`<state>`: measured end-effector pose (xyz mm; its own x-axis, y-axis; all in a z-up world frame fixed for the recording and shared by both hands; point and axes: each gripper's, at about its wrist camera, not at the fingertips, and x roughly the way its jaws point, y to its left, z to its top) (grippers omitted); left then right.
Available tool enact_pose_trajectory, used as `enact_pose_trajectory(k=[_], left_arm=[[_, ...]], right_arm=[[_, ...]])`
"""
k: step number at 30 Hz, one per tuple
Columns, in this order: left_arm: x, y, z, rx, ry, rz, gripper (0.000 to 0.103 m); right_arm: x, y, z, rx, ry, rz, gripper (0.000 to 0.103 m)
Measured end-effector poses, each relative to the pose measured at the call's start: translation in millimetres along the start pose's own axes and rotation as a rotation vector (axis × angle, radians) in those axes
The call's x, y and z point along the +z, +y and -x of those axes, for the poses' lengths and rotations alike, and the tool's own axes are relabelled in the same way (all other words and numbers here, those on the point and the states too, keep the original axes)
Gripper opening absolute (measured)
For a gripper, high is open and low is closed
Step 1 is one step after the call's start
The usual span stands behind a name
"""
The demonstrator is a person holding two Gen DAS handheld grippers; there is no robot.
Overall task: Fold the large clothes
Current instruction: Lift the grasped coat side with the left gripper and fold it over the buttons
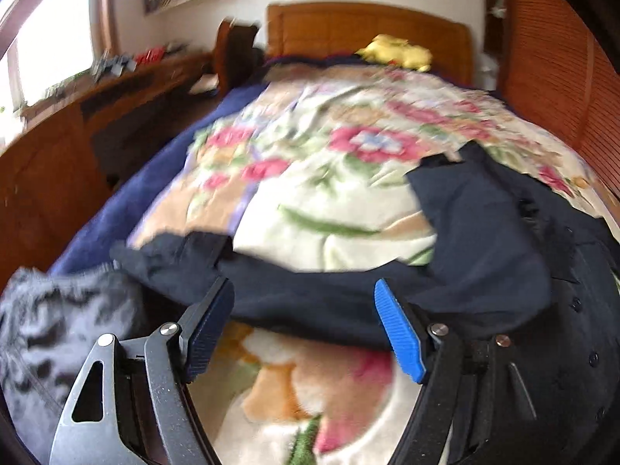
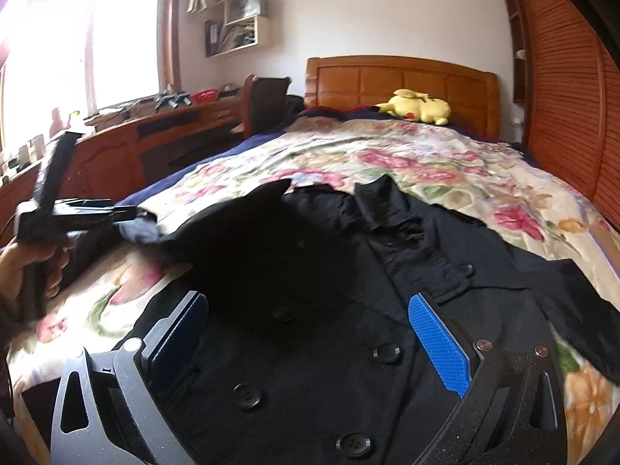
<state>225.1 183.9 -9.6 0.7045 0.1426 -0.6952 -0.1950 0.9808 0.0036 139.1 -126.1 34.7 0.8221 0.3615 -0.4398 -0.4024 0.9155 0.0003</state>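
A black double-breasted coat (image 2: 348,271) with large buttons lies spread on the floral blanket (image 2: 426,155) of a bed. One sleeve (image 1: 294,294) stretches out to the left across the blanket. My left gripper (image 1: 304,286) is open just above that sleeve, with nothing pressed between its pads. In the right wrist view a hand holds the left gripper (image 2: 130,213) at the sleeve's cuff end. My right gripper (image 2: 306,298) hangs open over the coat's buttoned front and grips nothing. The coat's body (image 1: 484,240) fills the right of the left wrist view.
A grey fuzzy fabric (image 1: 46,329) sits at the near left. A yellow plush toy (image 2: 416,106) lies by the wooden headboard (image 2: 399,81). A cluttered desk (image 2: 155,135) and chair (image 2: 263,100) stand left of the bed. Louvred wooden doors (image 2: 562,97) close in the right.
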Motion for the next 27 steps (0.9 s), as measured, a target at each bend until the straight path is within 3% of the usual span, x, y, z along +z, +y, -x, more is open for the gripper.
enact_pose_trajectory(k=[7, 15, 17, 19, 22, 24, 27], left_arm=[[-19.2, 12.1, -21.8, 0.02, 0.066, 0.047, 0.076], [-30.5, 15.1, -34.9, -0.003, 0.115, 0.091, 0.076], [-30.4, 15.7, -36.1, -0.03, 0.118, 0.1, 0.064], [-29.1, 15.5, -41.7, -0.071, 0.15, 0.118, 0.036], [-26.9, 12.1, -50.3, -0.087, 0.181, 0.114, 0.013], [-26.4, 9.8, -50.9, -0.084, 0.183, 0.102, 0.005], [-26.2, 7.6, -42.7, -0.061, 0.169, 0.099, 0.005]], right_arm=[[-3.2, 2.1, -12.2, 0.025, 0.065, 0.038, 0.103], [0.2, 7.6, -14.4, 0.014, 0.065, 0.048, 0.103], [-1.3, 8.4, -14.0, 0.013, 0.065, 0.048, 0.103], [-2.1, 8.9, -13.2, 0.012, 0.064, 0.046, 0.103], [-2.1, 8.8, -12.8, 0.012, 0.062, 0.042, 0.103], [-2.6, 9.3, -11.8, 0.011, 0.059, 0.04, 0.103], [-3.0, 9.5, -10.9, 0.011, 0.053, 0.036, 0.103]])
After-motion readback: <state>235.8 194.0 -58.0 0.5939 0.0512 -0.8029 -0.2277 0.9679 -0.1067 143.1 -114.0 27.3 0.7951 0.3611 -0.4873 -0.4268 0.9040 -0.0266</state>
